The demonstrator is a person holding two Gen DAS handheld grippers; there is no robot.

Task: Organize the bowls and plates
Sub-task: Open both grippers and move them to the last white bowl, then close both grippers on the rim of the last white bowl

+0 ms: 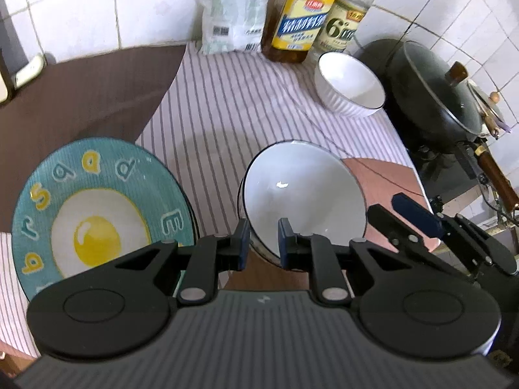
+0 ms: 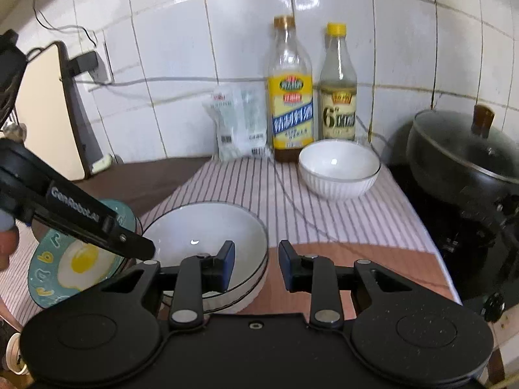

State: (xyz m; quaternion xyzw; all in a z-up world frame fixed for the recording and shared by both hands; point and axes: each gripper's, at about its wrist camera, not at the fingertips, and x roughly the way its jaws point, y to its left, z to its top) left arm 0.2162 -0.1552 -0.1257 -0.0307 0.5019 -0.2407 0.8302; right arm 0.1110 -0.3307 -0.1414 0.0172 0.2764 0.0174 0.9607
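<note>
The left tongs (image 1: pixel 263 243) are clenched on the near rim of a white ceramic bowl with a dark rim line (image 1: pixel 301 194), one blue pad inside the rim and one outside. This bowl is nested on a second like bowl (image 2: pixel 249 295) beneath it. The right tongs (image 2: pixel 257 264) stand released, jaws apart; the left pad is over the stacked bowls' rim and the right pad is over bare surface, and neither pad presses on anything.

Just left of the stack lies a round teal plate with a fried-egg picture and yellow letters (image 1: pixel 97 207). A white ribbed bowl (image 2: pixel 339 170) stands well apart, toward the wall.

The surface (image 1: pixel 379 178) is reddish-brown where bare. A white cloth with thin dark stripes (image 1: pixel 233 107) covers most of it, and a dark brown mat (image 1: pixel 90 94) lies at the left.

Against the white tiled wall (image 2: pixel 246 26) stand a yellow-labelled bottle (image 2: pixel 290 103), a clear bottle with a pale label (image 2: pixel 338 97) and a white plastic packet (image 2: pixel 240 123). At the right, a black wok under a glass lid (image 2: pixel 467 159) sits on a dark stove.
</note>
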